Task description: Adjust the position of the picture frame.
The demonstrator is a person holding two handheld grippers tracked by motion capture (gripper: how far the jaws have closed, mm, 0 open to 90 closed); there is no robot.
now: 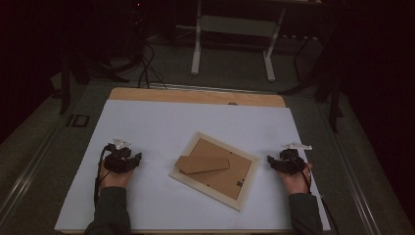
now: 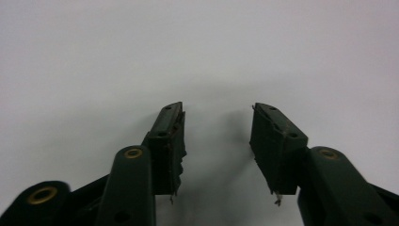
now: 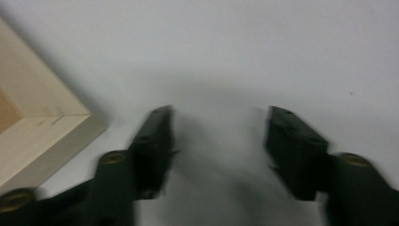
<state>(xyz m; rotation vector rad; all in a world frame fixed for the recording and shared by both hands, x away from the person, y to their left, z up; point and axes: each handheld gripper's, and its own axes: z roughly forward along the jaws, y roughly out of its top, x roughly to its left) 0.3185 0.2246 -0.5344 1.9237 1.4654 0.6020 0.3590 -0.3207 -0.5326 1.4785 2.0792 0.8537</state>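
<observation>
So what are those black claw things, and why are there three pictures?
A person holds a grabber tool in each hand: the left gripper and the right gripper. One camera looks down from above. The other two ride on the grabbers, so you see the black jaws up close. On the white table lies a wooden picture frame, back side up, with its brown cardboard stand on top. Both grabbers are open and hold nothing. A corner of the frame shows in the right gripper view.
</observation>
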